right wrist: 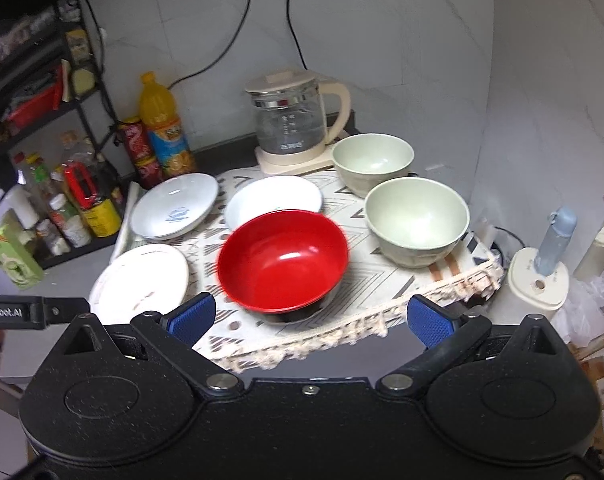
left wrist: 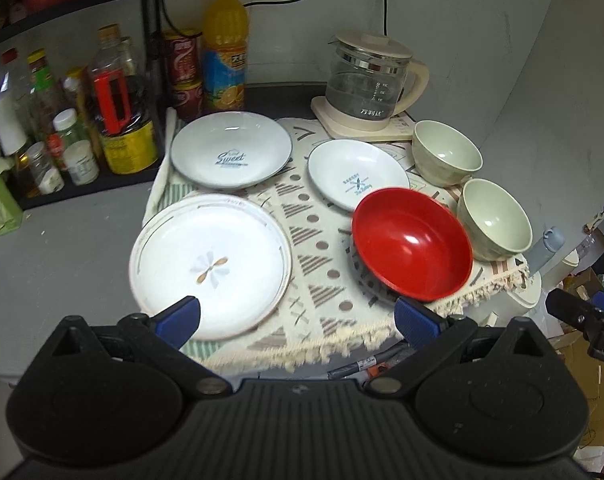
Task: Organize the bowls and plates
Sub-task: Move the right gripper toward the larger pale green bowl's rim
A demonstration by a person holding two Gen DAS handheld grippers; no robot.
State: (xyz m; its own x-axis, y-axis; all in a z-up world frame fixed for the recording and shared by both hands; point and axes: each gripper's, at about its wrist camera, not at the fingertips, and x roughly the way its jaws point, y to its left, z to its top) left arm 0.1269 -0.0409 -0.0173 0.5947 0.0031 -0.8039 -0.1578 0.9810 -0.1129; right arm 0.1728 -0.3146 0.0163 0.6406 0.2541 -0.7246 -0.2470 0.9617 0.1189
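Both claws released and empty: left gripper (left wrist: 298,320) jaws wide above the near fringe of the patterned cloth (left wrist: 321,280), right gripper (right wrist: 309,320) likewise spread, facing the red bowl (right wrist: 282,260). On the cloth, nearest: flower plate (left wrist: 210,266) at left, red bowl at right overlapping the rim of the small white dish (left wrist: 357,174). Beyond: "Sweet" plate (left wrist: 232,150) back left, two pale green bowls (right wrist: 417,220) (right wrist: 371,162) along the right edge, glass kettle (left wrist: 371,84) farthest.

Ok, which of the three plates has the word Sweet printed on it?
The far-left plate, beside the condiment bottles. The near plate shows a flower motif; the smaller plate sits behind the red bowl.
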